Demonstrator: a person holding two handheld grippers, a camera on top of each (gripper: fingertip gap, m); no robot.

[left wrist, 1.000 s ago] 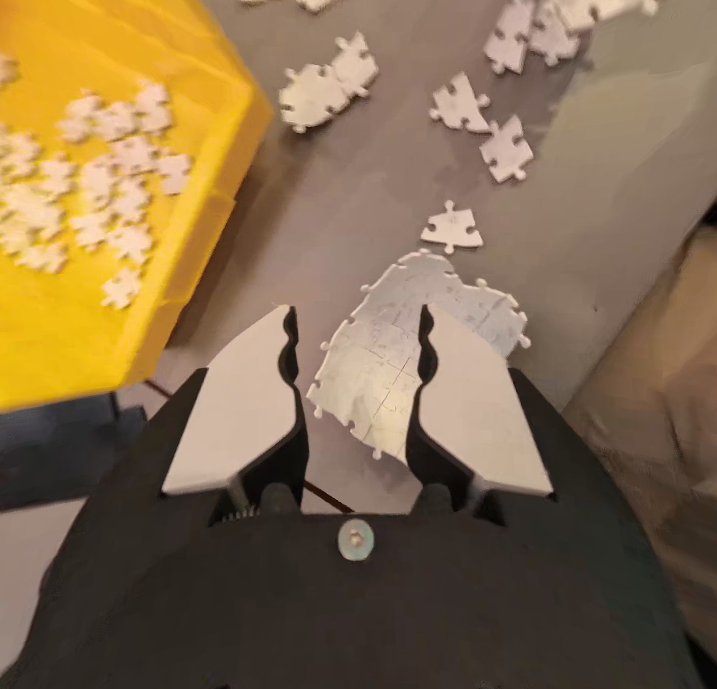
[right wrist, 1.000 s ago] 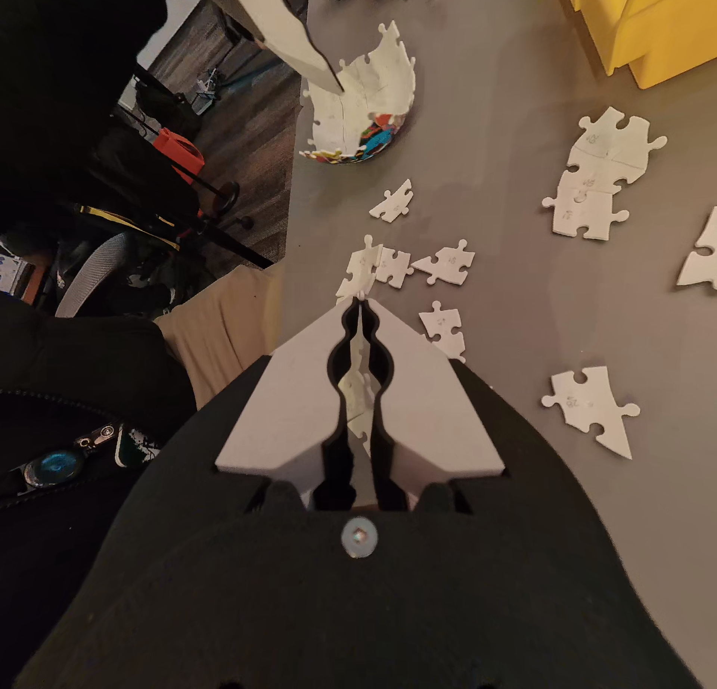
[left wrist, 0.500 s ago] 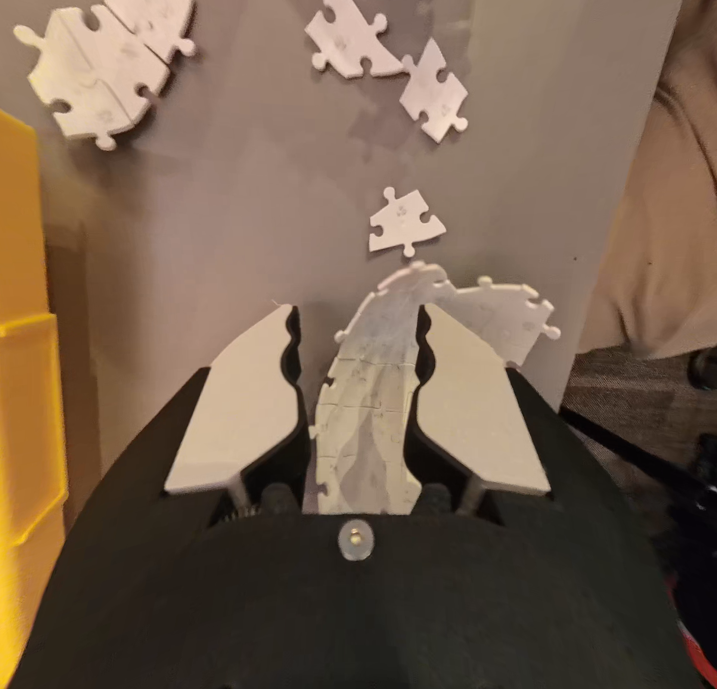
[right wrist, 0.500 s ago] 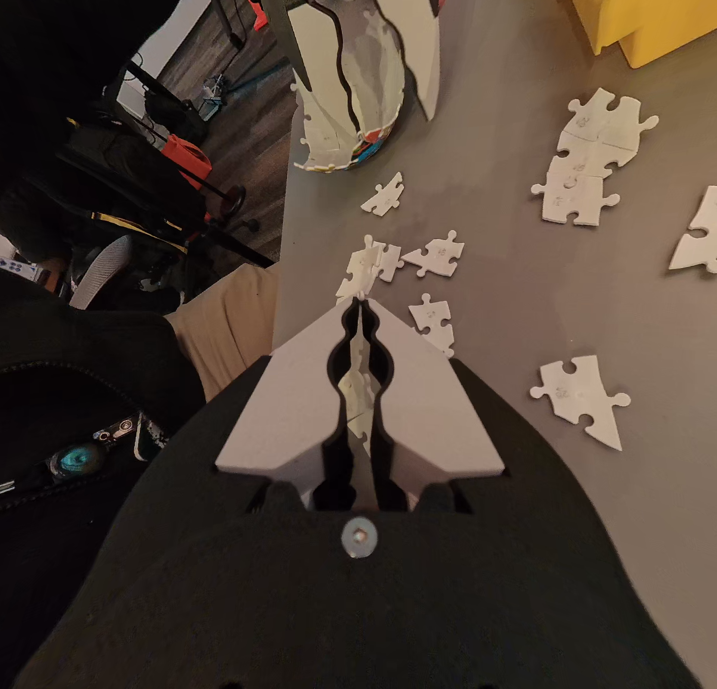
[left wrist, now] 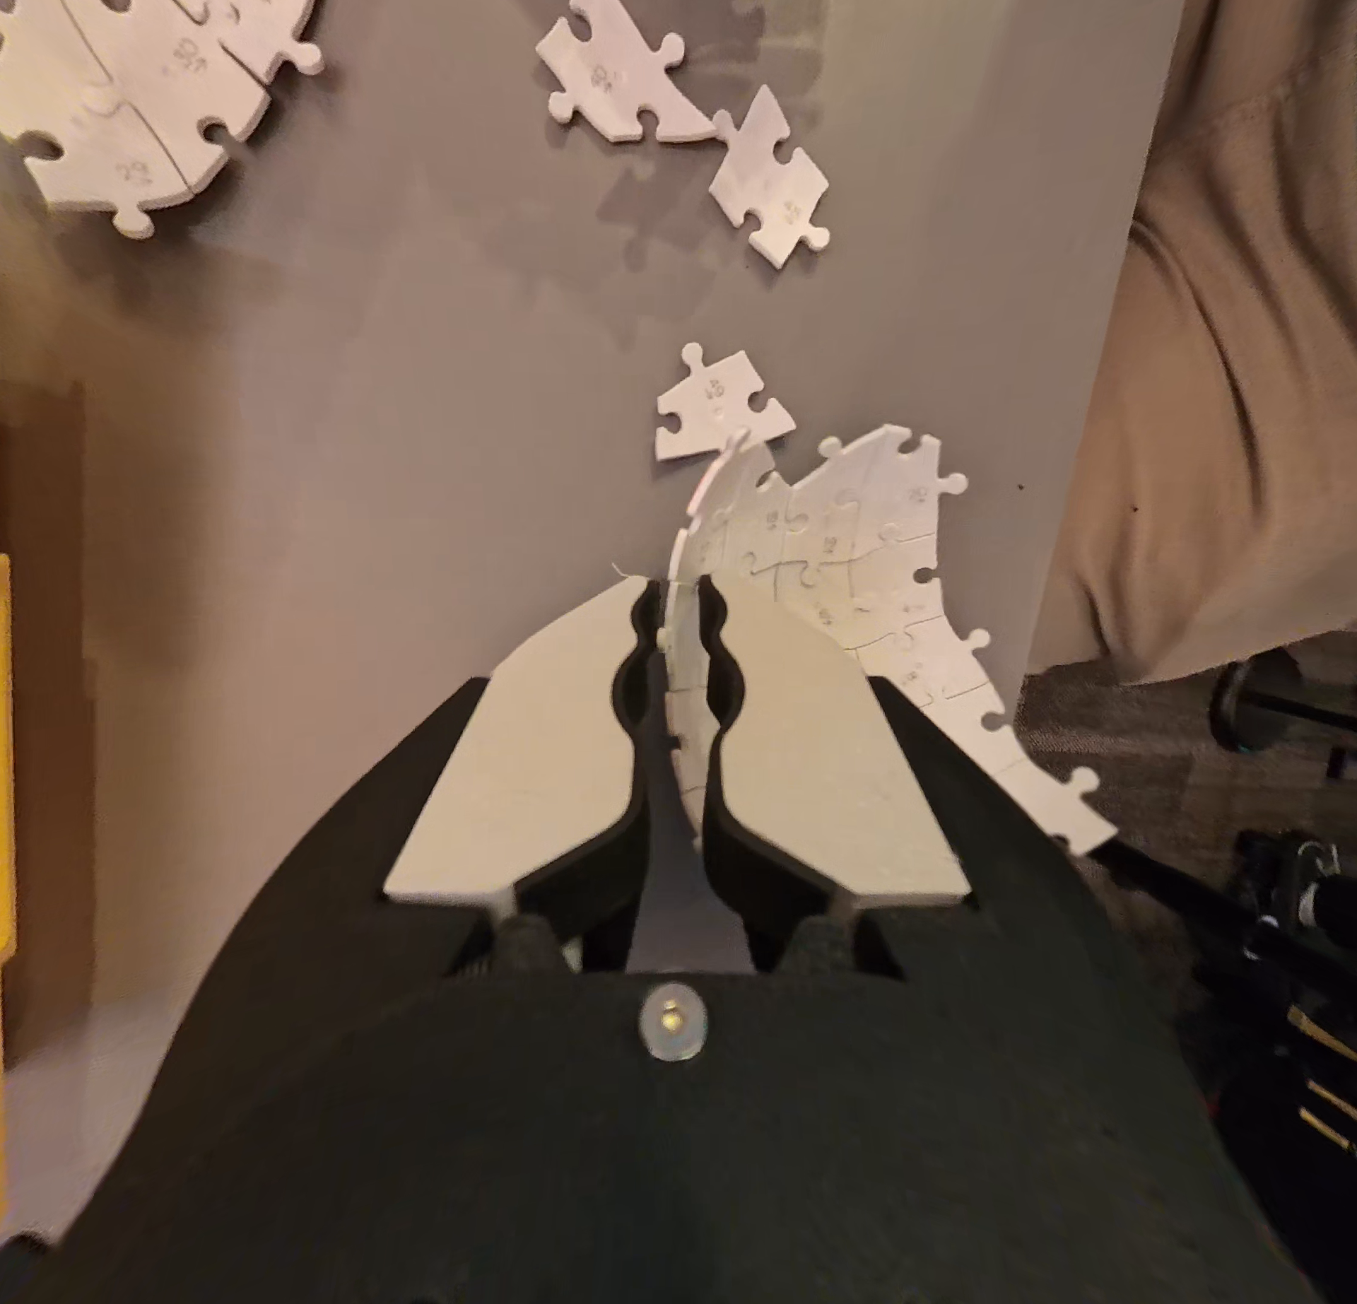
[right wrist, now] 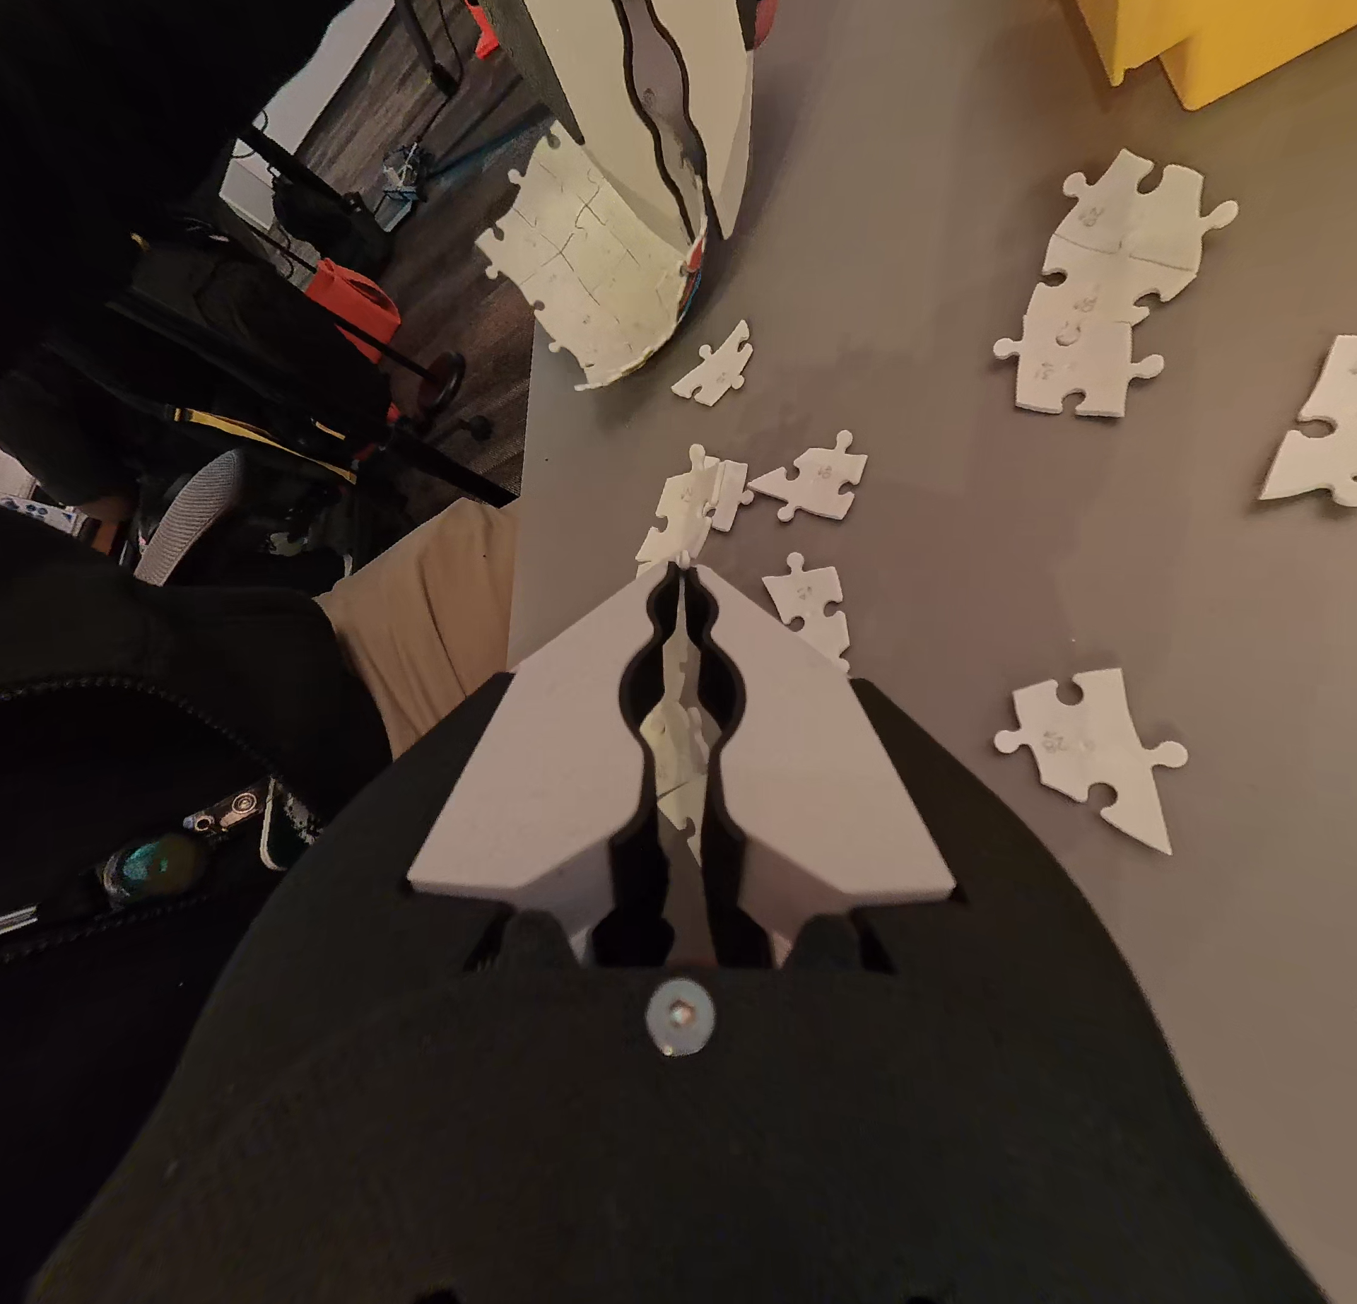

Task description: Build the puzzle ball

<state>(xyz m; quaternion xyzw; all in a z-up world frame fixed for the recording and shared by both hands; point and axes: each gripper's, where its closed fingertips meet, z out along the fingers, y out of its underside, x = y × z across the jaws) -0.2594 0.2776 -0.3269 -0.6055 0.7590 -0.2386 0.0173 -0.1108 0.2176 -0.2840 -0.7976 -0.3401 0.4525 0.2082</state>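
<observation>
Working across the grey table [right wrist: 918,461], we kept the yellow bin [right wrist: 1204,13] at the far corner and the loose pieces [right wrist: 1087,299] spread white side up, probably so each shape could be read and reached. The shell [left wrist: 866,593], a curved part of the ball, stood on edge at the table's near rim, its coloured side only just showing in the right view. Our left gripper [left wrist: 679,586] came at it from above, fingers clamped on its upper rim; we judged this hold was meant to steady it for joining. Our right gripper [right wrist: 683,571] hung lower and nearer the body, tilted down toward the table, fingers pressed together on a small strip [right wrist: 686,505] of joined pieces that stuck out past the tips. A single piece [left wrist: 716,406] lay just beyond the shell, and another [right wrist: 808,597] just beside the right fingers [right wrist: 793,755].
</observation>
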